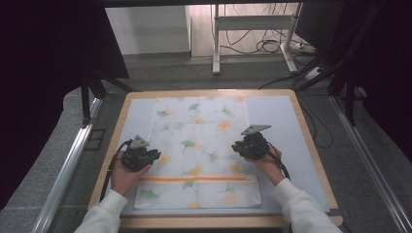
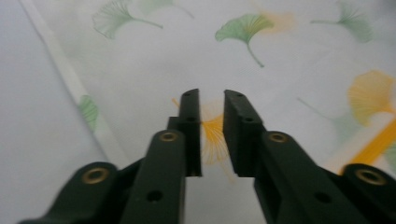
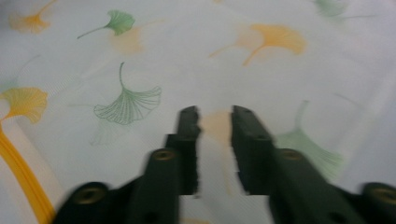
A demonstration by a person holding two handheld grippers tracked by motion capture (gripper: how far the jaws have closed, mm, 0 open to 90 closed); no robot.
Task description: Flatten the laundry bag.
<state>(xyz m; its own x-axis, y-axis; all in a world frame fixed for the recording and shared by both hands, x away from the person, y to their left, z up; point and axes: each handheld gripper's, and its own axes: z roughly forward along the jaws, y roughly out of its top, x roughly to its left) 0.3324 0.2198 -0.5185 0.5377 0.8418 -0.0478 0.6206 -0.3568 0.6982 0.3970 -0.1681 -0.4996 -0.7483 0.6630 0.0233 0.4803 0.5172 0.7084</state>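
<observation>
**Both grippers hovering open over the folded ginkgo cloth**

Nearest the person, the front hem of the cloth (image 1: 199, 160) is lying doubled back on itself, an orange stripe (image 1: 199, 178) running across it at about 6 o'clock on the table (image 1: 116, 116). The cloth is sitting in the middle of the table, reaching from the near edge up to the far one at 12 o'clock.

The left gripper (image 1: 145, 156) is hanging at roughly 8 o'clock, over the cloth's left border; in the left gripper view (image 2: 211, 100) its jaws are standing a narrow slot apart with nothing between them, only the print showing through the gap. The right gripper (image 1: 245, 145) is sitting at about 4 o'clock; the right gripper view (image 3: 215, 114) is showing the same narrow, empty slot, slightly blurred.

Judging by this, a folding step is under way and both grippers are between grasps. The next move is probably calling for each one to come down on an edge or corner, pinch a single layer cleanly, and lift in step so the fabric does not skew.

The fabric is looking thin, matte and limp, white with green and orange fan-shaped leaves; the table top is pale and smooth inside a rounded wooden rim. Beyond it, grey floor (image 1: 160, 73) and loose cables (image 1: 265, 46) are lying at 12 o'clock.
</observation>
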